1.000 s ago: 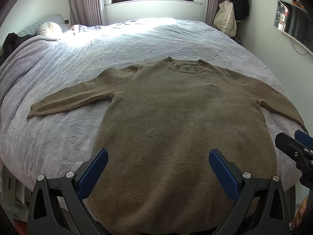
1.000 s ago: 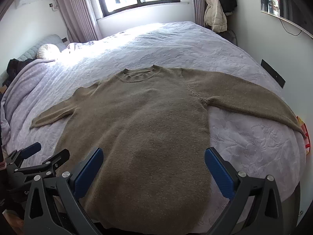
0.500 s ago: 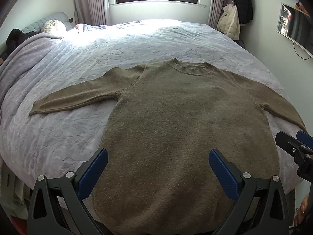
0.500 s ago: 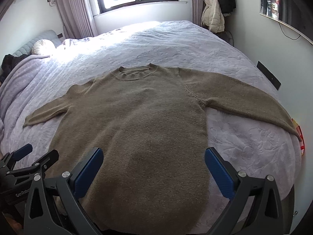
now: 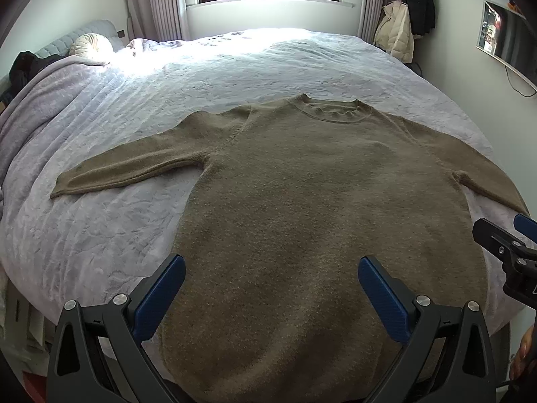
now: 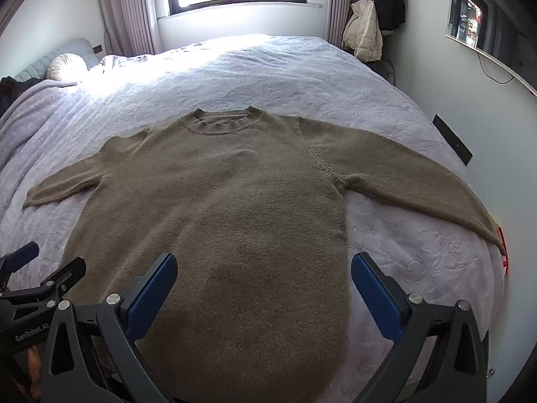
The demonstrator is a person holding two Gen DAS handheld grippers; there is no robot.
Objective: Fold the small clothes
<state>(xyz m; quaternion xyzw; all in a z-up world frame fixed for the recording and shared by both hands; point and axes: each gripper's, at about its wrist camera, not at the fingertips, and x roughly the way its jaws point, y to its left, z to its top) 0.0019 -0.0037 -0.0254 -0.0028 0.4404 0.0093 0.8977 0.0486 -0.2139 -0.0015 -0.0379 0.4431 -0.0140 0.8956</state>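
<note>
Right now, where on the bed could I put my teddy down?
Bare bedspread lies between the sweater collar and the window, and beneath each sleeve. The middle is crowded: the sweater covers it, with both open grippers over its hem.

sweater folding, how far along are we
Done: the olive-brown knit sweater lies flat, front up, on the pale lilac quilted bedspread, both sleeves spread out. In hand: nothing; the left gripper and right gripper hover open above the hem. Left: every fold, sleeves and body, since no crease shows yet.
</note>
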